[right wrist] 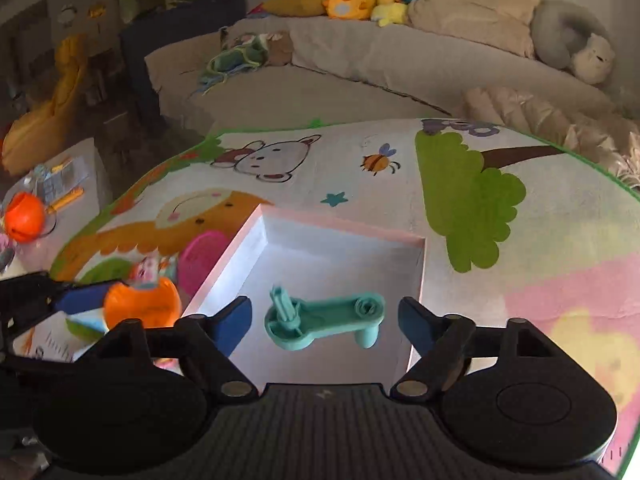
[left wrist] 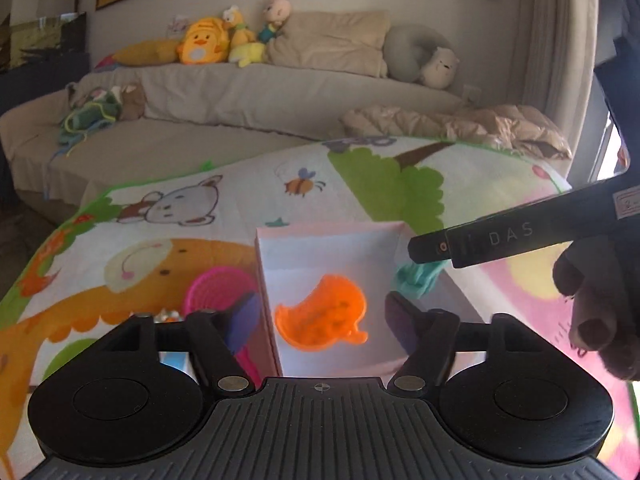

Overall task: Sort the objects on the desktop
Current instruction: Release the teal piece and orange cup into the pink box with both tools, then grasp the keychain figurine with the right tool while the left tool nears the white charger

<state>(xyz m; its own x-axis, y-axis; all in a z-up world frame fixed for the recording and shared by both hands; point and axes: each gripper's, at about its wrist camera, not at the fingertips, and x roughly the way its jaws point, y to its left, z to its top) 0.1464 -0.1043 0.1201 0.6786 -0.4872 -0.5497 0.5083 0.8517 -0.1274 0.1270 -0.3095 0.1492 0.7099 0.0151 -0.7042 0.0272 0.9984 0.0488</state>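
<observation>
Pink box (left wrist: 320, 236) sits on the cartoon mat (left wrist: 360, 184); we take it as our landmark. Our left gripper (left wrist: 322, 320) stands released above it, 2 fingers clear of the orange duck mould (left wrist: 322, 314) seen inside the box. Our right gripper (right wrist: 324, 322) is likewise released, the teal toy part (right wrist: 320, 320) between its fingers untouched, over the box floor. Left of the box lies a pink round toy (left wrist: 218, 288).

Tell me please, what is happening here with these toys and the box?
A person holds one pair of tongs in each hand, sorting toys on a cartoon mat. Both the left tongs and right tongs are open over the pink box. An orange toy and a teal toy appear between the fingers, ungripped. A pink strainer lies beside the box.
</observation>
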